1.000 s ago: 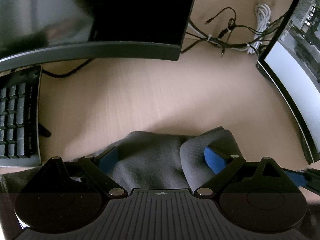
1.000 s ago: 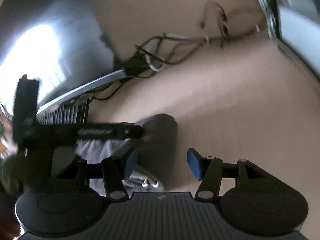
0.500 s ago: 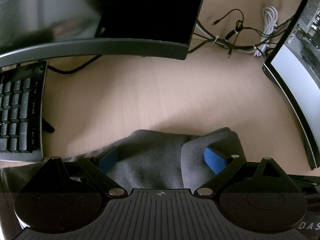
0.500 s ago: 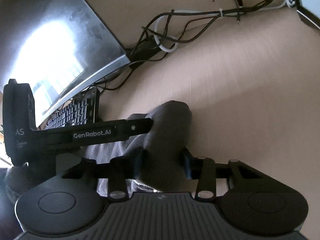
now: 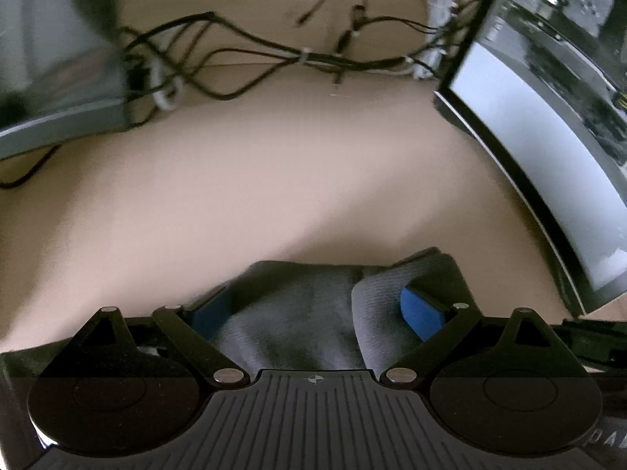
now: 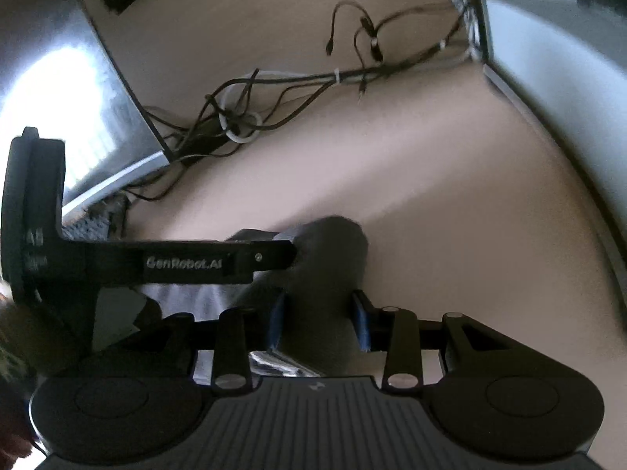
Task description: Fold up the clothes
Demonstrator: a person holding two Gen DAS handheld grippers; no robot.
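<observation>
A grey knit garment (image 5: 298,313) lies bunched on the light wooden desk (image 5: 274,180). My left gripper (image 5: 313,305) has its blue pads wide apart, with the cloth between them and a fold draped over the right pad (image 5: 419,309). In the right wrist view the same garment (image 6: 329,258) rises as a dark fold between my right gripper's (image 6: 319,321) pads, which press on it from both sides. The left gripper's finger (image 6: 188,262) reaches in from the left and touches that fold.
A curved monitor (image 5: 540,156) stands at the right and another monitor (image 5: 55,78) at the left. A tangle of black and white cables (image 5: 305,58) runs along the desk's back. A keyboard (image 6: 98,219) edge shows at the left in the right wrist view.
My right gripper has closed on the garment's fold; it was open a second ago. Both grippers have shifted right with the cloth: the left monitor and keyboard slid out of the left view.
</observation>
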